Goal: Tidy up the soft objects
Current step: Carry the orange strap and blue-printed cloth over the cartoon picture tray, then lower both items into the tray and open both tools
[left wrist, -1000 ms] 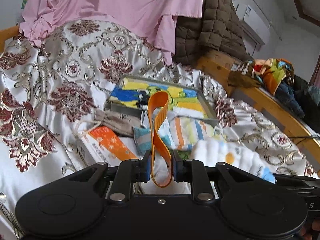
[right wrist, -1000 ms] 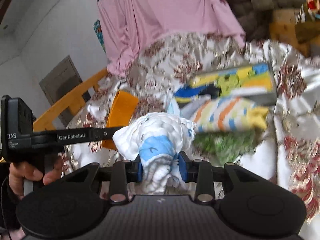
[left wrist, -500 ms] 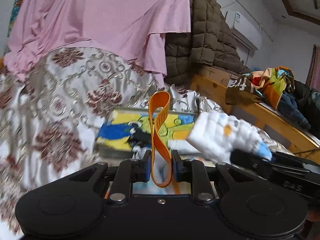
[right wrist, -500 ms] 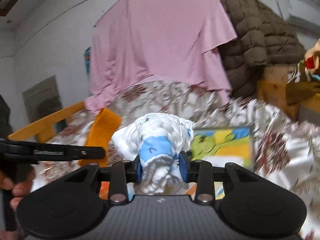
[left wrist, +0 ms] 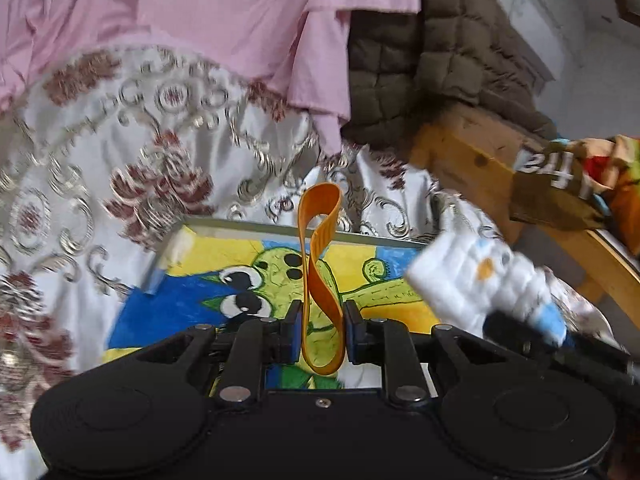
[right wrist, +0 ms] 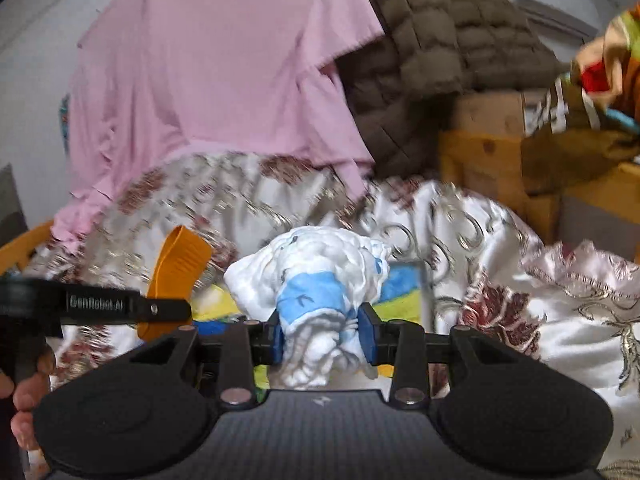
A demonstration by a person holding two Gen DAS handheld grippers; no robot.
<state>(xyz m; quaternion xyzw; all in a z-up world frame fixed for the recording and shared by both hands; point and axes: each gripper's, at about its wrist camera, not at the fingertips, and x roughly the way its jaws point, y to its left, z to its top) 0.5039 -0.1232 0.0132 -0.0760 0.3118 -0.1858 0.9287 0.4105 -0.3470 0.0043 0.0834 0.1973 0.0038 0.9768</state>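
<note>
Left wrist view: an orange band stands up in a twisted loop, pinched between the jaws of the left gripper. It hangs just above a flat tray with a bright picture of a green, big-eyed creature on yellow and blue. To the right, a white puffy cloth with a blue patch is blurry in the air near the tray's right end.

From the right wrist, that same white puffy cloth is bunched up and squeezed tight in the jaws of the right gripper. The orange band shows on the left, and a person's hand holds the black handle there.

The tray lies on a bed with a shiny white cover with dark red flowers. Behind it hang a pink sheet and a brown quilted coat. A wooden bed rail runs along the right.
</note>
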